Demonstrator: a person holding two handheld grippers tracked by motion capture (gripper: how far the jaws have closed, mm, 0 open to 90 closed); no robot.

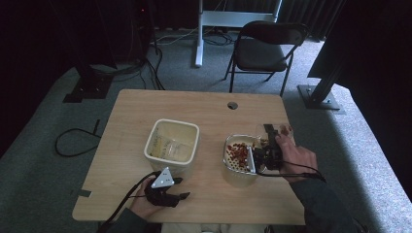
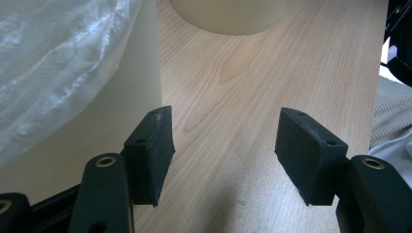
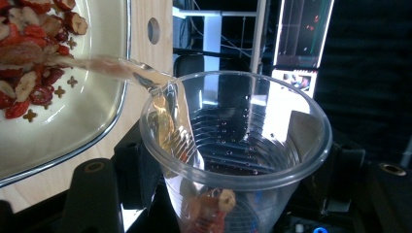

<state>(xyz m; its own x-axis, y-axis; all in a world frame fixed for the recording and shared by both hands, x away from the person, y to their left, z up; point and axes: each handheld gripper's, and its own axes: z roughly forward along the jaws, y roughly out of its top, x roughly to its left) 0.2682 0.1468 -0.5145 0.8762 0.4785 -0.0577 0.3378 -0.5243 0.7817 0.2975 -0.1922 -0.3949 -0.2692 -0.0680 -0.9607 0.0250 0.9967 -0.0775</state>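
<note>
Pale wood counter (image 1: 204,204), largest thing here. Cream square bin (image 1: 172,141) sits left of centre, crinkled clear plastic (image 2: 53,63) inside it. White perforated colander bowl (image 1: 239,167) right of it, red dried fruit pieces (image 1: 237,151) inside. Right hand-held gripper (image 1: 266,151) clenched on a clear plastic cup (image 3: 235,145), tipped at the bowl's rim, liquid streaming onto the fruit, a few pieces left in the cup. Left hand-held gripper (image 1: 182,188) released, jaws spread, low on the counter just before the bin
</note>
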